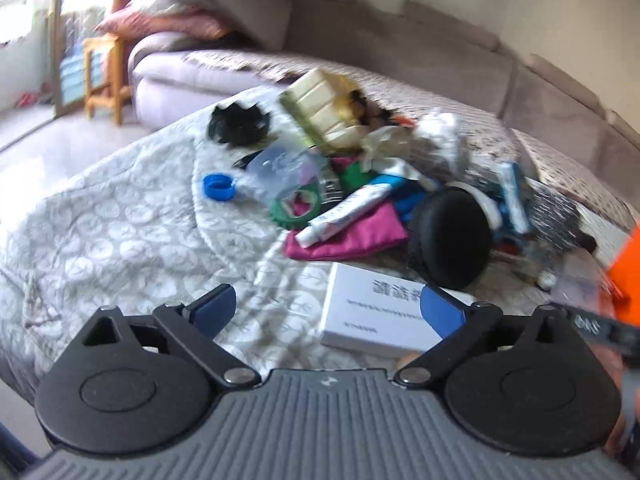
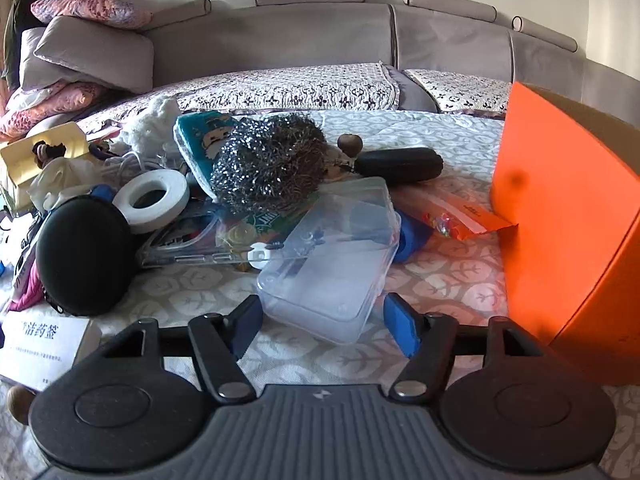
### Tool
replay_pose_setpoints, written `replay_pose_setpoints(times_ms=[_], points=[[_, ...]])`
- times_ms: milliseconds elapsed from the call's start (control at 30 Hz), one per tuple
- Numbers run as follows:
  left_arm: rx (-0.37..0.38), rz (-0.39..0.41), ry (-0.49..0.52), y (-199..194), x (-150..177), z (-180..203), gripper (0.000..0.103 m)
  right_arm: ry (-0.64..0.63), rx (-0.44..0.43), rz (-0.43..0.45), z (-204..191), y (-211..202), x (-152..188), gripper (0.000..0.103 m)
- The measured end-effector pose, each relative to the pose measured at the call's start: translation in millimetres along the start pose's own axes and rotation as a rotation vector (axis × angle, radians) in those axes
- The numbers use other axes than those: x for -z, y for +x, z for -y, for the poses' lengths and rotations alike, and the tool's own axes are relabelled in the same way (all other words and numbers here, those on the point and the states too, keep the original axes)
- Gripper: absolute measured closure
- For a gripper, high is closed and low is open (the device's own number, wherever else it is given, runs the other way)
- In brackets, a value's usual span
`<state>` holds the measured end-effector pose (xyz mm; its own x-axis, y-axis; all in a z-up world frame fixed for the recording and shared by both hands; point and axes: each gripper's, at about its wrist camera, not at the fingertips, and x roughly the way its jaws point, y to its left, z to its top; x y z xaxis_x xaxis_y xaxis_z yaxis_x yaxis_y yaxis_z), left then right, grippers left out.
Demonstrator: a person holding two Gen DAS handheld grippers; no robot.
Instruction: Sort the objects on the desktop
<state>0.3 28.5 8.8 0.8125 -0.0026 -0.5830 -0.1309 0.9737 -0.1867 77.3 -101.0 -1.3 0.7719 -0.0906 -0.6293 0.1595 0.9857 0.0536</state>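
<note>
Right wrist: right tongs (image 2: 322, 328) wide open, flanking clear plastic box (image 2: 336, 256)

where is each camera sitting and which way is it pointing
Left wrist: rides the left gripper, facing the left of the pile, white box nearest; open blue fingers show.
Right wrist: rides the right gripper, facing the clear plastic case and orange box; open fingers show.
Shared: black round case, white box, sofa.

One round black case (image 2: 82, 254), one steel scourer (image 2: 266, 162), one orange box (image 2: 568, 216).
</note>
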Motion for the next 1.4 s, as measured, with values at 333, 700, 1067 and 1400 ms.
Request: replay_pose_setpoints(times_ms=[333, 700, 1067, 1400], points=[[0.028, -0.043, 0.223, 0, 32, 40, 0.039, -0.012, 0.002, 0.003, -1, -1, 2, 0.037], [0.067, -0.068, 0.261, 1, 33, 53, 0.078, -0.024, -0.032, 0.008, 2, -4, -1, 0.045], [0.097, -0.039, 0.29, -21, 37, 65, 0.078, -0.062, -0.097, 0.082, 6, -64, 15, 0.047], [0.13, 0.021, 0.317, -33, 32, 79, 0.078, -0.087, -0.06, 0.131, 14, -86, 17, 0.103]])
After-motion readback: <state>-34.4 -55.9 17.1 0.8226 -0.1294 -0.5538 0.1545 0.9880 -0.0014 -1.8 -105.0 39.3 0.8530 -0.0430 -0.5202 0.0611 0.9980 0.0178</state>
